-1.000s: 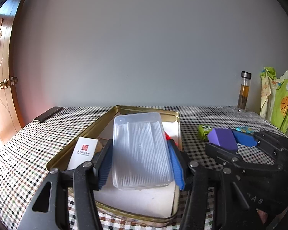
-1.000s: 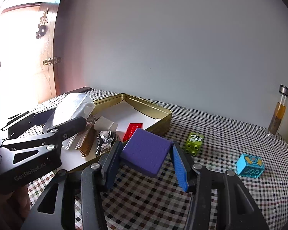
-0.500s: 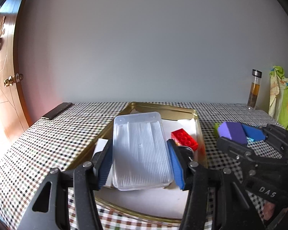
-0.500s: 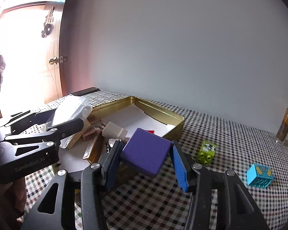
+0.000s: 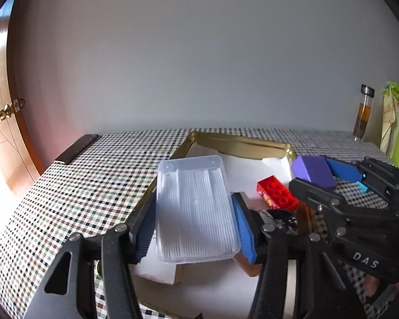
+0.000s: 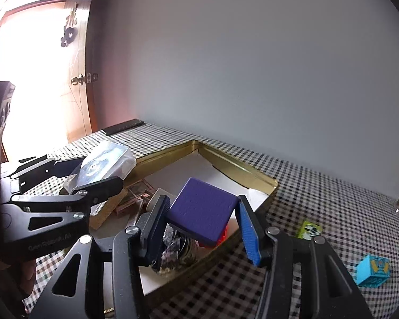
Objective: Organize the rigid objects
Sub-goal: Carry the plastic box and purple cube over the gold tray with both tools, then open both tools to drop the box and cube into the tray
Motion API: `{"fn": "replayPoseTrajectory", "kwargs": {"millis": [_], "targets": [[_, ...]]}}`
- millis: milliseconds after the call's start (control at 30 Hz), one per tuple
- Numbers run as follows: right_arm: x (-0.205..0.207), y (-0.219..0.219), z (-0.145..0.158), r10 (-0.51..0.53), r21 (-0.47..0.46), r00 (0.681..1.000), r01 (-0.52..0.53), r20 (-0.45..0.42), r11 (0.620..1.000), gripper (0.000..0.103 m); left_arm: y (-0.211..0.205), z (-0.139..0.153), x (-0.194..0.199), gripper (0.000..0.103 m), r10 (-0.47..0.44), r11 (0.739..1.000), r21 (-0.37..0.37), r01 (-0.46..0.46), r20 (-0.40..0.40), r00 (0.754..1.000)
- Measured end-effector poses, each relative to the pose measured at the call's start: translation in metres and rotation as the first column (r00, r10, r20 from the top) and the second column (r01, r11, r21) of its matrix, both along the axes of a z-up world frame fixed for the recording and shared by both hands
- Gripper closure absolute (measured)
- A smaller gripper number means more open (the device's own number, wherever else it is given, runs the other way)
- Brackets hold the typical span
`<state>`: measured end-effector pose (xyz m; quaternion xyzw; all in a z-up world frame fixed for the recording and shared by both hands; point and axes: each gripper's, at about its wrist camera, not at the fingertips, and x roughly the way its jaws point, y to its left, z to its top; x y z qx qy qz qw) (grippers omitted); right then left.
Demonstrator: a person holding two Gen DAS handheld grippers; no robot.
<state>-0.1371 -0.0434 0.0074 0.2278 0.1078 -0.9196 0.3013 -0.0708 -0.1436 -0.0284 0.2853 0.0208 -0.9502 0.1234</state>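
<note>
Now, left hand-held gripper (image 5: 194,228) clamps ribbed clear plastic box (image 5: 195,207), right hand-held gripper (image 6: 203,226) clamps matte purple block (image 6: 203,214).

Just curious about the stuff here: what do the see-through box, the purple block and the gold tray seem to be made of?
See-through box: clear plastic, glossy, ribbed contents show through.
Purple block: probably foam or matte plastic; finely grainy, no shine.
Gold tray: likely thin metal; brassy, reflective walls with a rolled rim.

Both claws carried clear box (image 5: 195,207) and purple block (image 6: 203,214) leftward over tin (image 6: 242,170).
</note>
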Motion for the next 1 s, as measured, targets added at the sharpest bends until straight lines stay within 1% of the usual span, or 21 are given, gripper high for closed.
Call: {"fn": "replayPoseTrajectory", "kwargs": {"millis": [167,367,433,467,500,533,600,633,667,700,800,1000], "targets": [[-0.017,-0.009,-0.010,-0.002,-0.002,0.999,0.002,0.042,1.000,0.049,-0.004,-0.005,-0.005,0.049,0.011,1.000,-0.010,-0.011,0.024,1.000],[-0.024,-0.019,-0.015,0.011,0.004,0.998,-0.011,0.063,1.000,0.049,-0.008,-0.006,-0.010,0.048,0.048,0.999,-0.019,-0.047,0.035,0.998],[-0.024,-0.022,-0.017,0.025,0.006,0.997,-0.026,0.075,1.000,0.049,-0.008,-0.004,-0.010,0.039,0.067,0.997,-0.033,-0.066,0.032,0.997],[-0.024,-0.023,-0.017,0.027,0.005,0.997,-0.028,0.076,1.000,0.049,-0.008,-0.003,-0.008,0.030,0.077,0.996,-0.039,-0.076,0.028,0.997],[-0.023,-0.024,-0.017,0.029,0.003,0.997,-0.030,0.076,1.000,0.045,-0.008,-0.003,-0.007,0.024,0.088,0.995,-0.044,-0.086,0.026,0.996],[-0.023,-0.023,-0.016,0.031,-0.002,0.997,-0.031,0.076,1.000,0.042,-0.009,-0.003,-0.006,0.022,0.099,0.994,-0.046,-0.098,0.020,0.995],[-0.022,-0.018,-0.015,0.020,-0.007,0.998,-0.019,0.064,1.000,0.032,-0.012,-0.002,-0.004,0.010,0.118,0.992,-0.044,-0.117,0.017,0.993],[-0.021,-0.014,-0.014,0.007,-0.007,0.999,-0.007,0.051,1.000,0.030,-0.012,-0.001,-0.003,0.007,0.127,0.991,-0.045,-0.126,0.015,0.992],[-0.020,-0.011,-0.013,0.003,-0.013,0.999,-0.002,0.044,1.000,0.026,-0.011,-0.001,-0.002,0.002,0.137,0.989,-0.052,-0.136,0.013,0.990],[-0.020,-0.007,-0.013,-0.001,-0.024,0.999,0.002,0.044,1.000,0.025,-0.011,-0.001,-0.002,0.001,0.146,0.988,-0.061,-0.145,0.012,0.989],[-0.022,0.002,-0.014,-0.016,-0.043,0.998,0.019,0.059,0.999,0.024,-0.008,0.000,-0.001,0.001,0.152,0.986,-0.072,-0.151,0.015,0.988],[-0.026,0.020,-0.016,-0.057,-0.054,0.996,0.061,0.074,0.997,0.024,0.003,0.001,-0.004,0.001,0.143,0.988,-0.062,-0.142,0.018,0.990]]}}
